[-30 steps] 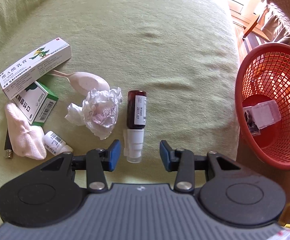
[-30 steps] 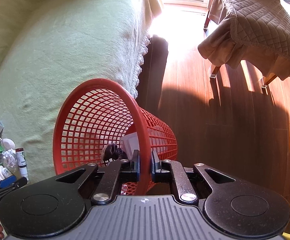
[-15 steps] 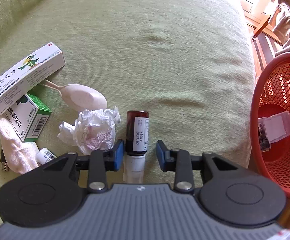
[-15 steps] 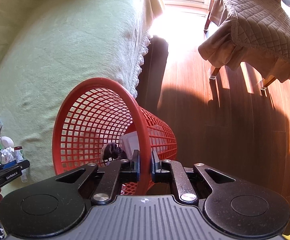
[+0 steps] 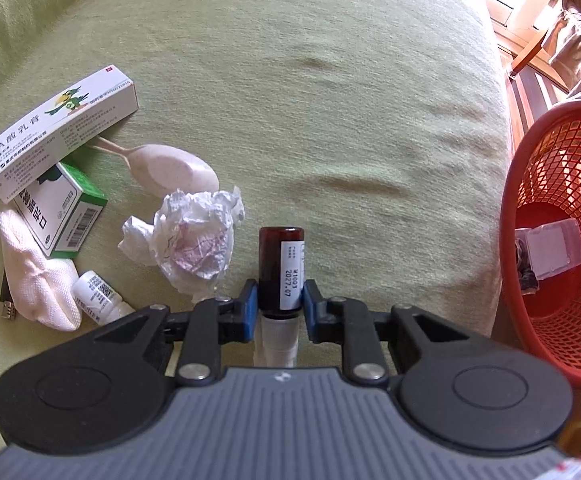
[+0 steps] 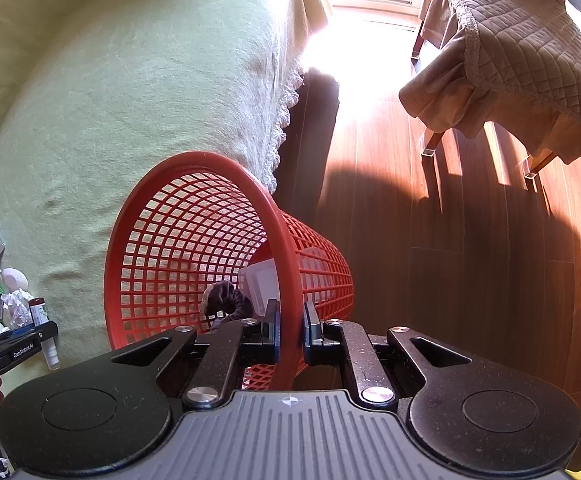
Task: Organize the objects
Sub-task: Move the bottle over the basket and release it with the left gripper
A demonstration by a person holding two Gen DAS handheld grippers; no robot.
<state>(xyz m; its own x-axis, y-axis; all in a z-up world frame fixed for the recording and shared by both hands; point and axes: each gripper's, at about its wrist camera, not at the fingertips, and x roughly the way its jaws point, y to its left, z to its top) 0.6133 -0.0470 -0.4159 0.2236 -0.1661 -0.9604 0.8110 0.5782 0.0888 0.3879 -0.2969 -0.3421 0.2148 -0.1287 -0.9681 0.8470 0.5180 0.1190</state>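
Note:
A brown spray bottle (image 5: 281, 266) with a white label lies on the green sofa blanket. My left gripper (image 5: 278, 307) is shut on its lower body, its clear cap end between the fingers. The bottle also shows small in the right wrist view (image 6: 39, 312). My right gripper (image 6: 290, 326) is shut on the rim of a red mesh basket (image 6: 194, 240), held tilted at the sofa's edge. The basket (image 5: 550, 240) holds a clear plastic case (image 5: 552, 246) and a dark scrunchie (image 6: 226, 300).
Left of the bottle lie a crumpled tissue (image 5: 188, 240), a pink spoon (image 5: 170, 168), a white medicine box (image 5: 58, 128), a green box (image 5: 62, 212), a white cloth (image 5: 34, 280) and a small white bottle (image 5: 98, 296). Wooden floor (image 6: 450, 240) and a quilted chair (image 6: 530, 48) lie right.
My left gripper has moved forward over the brown bottle and closed its fingers on it. The right gripper still holds the basket rim in the same place.

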